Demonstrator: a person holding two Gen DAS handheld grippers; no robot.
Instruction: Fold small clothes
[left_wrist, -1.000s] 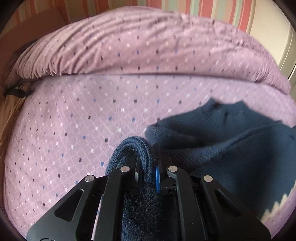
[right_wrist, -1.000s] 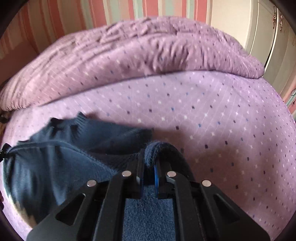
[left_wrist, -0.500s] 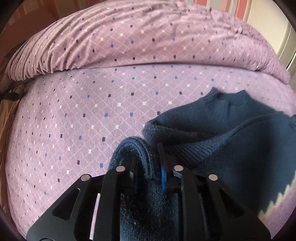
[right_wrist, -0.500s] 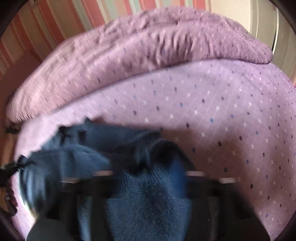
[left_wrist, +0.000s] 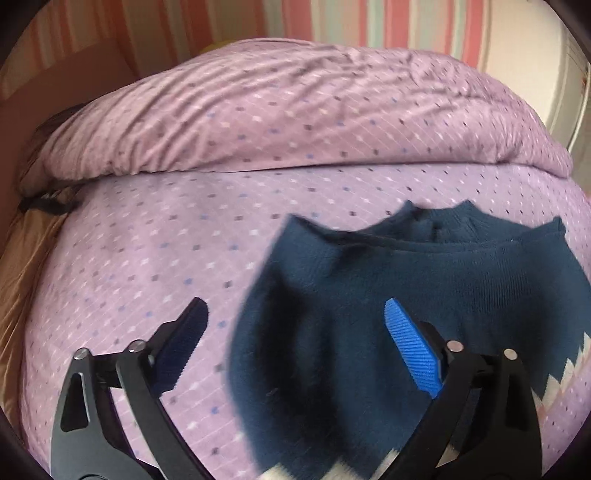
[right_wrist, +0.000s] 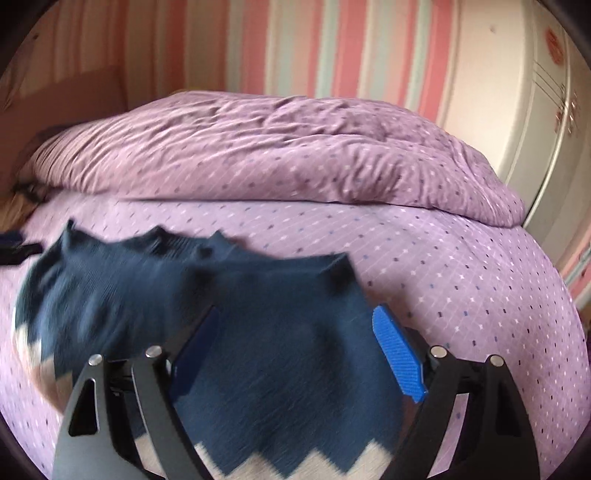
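A small navy knit sweater (left_wrist: 369, 295) with a white zigzag band near its hem lies spread on the purple dotted bed sheet (left_wrist: 147, 240). My left gripper (left_wrist: 295, 317) is open and empty, just above the sweater's left edge. The sweater also shows in the right wrist view (right_wrist: 266, 332), its neckline toward the far side. My right gripper (right_wrist: 295, 321) is open and empty above the sweater's right part. Blue ribbed pads (right_wrist: 395, 350) show on the fingers.
A crumpled purple duvet (right_wrist: 277, 155) lies across the far side of the bed. A striped wall (right_wrist: 295, 48) stands behind it and a white wardrobe (right_wrist: 517, 92) at the right. A brown cloth (left_wrist: 26, 258) lies at the bed's left edge.
Both grippers were shut on the sweater's folded edge; now both are open, have let it go and pulled back. The sweater lies flat on the sheet.
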